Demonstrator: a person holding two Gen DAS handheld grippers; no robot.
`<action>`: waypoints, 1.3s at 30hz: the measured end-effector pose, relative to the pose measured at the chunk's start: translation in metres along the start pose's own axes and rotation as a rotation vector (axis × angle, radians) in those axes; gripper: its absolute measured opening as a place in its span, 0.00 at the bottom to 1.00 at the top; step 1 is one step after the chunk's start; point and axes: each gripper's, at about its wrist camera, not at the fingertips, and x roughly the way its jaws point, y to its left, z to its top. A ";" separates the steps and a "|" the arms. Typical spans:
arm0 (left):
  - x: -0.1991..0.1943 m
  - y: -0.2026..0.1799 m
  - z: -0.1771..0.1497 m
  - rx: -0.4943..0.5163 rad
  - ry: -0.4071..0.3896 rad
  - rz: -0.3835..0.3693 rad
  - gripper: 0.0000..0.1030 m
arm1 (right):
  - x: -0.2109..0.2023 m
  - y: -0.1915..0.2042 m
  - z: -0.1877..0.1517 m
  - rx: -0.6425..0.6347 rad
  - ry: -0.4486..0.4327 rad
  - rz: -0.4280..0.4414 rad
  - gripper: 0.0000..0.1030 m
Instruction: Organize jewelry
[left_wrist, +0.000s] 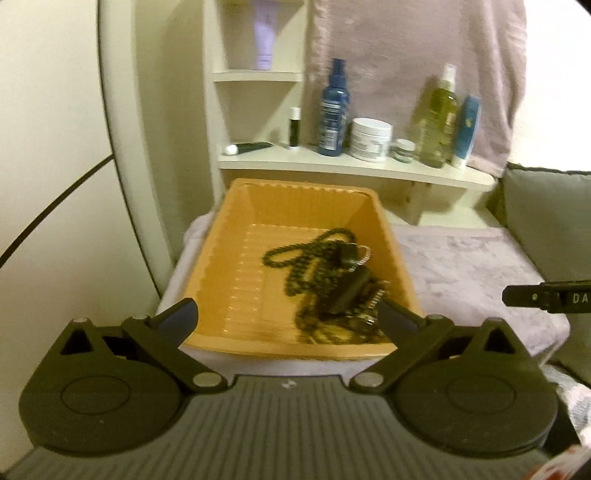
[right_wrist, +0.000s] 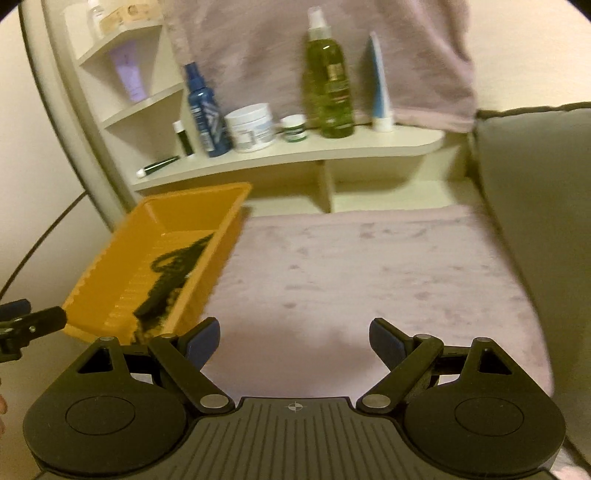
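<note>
An orange ribbed tray (left_wrist: 229, 258) sits on a mauve cloth (left_wrist: 461, 266). In it lies a tangle of dark bead necklaces (left_wrist: 314, 266) with a small black piece and a silver ring. My left gripper (left_wrist: 288, 317) is open and empty, its jaws wide apart at the tray's near edge. In the right wrist view the tray (right_wrist: 110, 280) is at the left with the necklaces (right_wrist: 166, 273) inside. My right gripper (right_wrist: 293, 339) is open and empty over the bare cloth (right_wrist: 369, 266), to the right of the tray.
A cream shelf (right_wrist: 295, 151) behind the cloth holds a blue spray bottle (right_wrist: 203, 110), a white jar (right_wrist: 251, 127), a green bottle (right_wrist: 328, 85) and tubes. A grey cushion (right_wrist: 535, 206) borders the right side. A mauve towel (left_wrist: 406, 55) hangs behind.
</note>
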 end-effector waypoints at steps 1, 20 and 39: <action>-0.002 -0.004 0.000 0.004 0.001 -0.003 0.99 | -0.003 -0.002 -0.001 0.009 -0.001 -0.010 0.85; -0.031 -0.046 -0.002 0.031 0.036 -0.022 0.99 | -0.060 -0.016 -0.020 0.028 0.017 -0.014 0.85; -0.040 -0.077 -0.030 0.024 0.104 -0.063 0.99 | -0.079 -0.005 -0.048 -0.013 0.047 -0.020 0.85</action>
